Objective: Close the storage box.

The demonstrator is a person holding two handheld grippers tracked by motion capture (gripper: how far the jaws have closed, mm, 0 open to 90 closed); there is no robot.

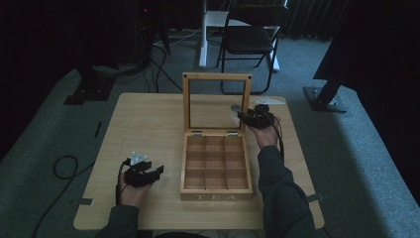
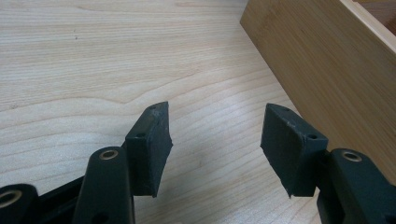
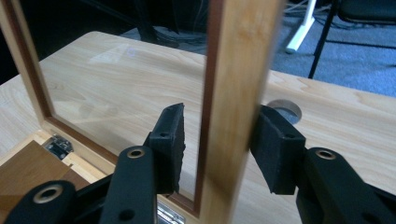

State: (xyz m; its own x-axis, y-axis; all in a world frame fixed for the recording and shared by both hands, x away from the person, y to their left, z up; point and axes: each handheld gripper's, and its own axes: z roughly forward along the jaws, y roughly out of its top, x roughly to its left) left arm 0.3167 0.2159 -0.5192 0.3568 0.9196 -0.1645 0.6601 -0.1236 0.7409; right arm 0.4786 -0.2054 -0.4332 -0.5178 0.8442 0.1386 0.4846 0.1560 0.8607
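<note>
A wooden tea box (image 1: 216, 196) sits at the middle of the table (image 1: 143, 119), its several compartments showing bare wood. Its glass-paned lid (image 1: 216, 77) stands upright at the back. My right gripper (image 1: 241, 116) is at the lid's right edge; in the right gripper view it (image 3: 219, 144) is open, with its jaws straddling the lid's blurred wooden frame (image 3: 238, 70). The left pad stands off the frame and the right pad is close against it. My left gripper (image 1: 157, 171) rests low over the table left of the box, open (image 2: 215, 144) and holding nothing, with the box's side wall (image 2: 327, 60) just to its right.
A round cable hole (image 3: 282, 108) is in the tabletop behind the lid's right side. On the carpet beyond the table stand a black folding chair (image 1: 250, 34) and dark stand bases (image 1: 89, 89). A cable (image 1: 62, 166) loops on the floor at the left.
</note>
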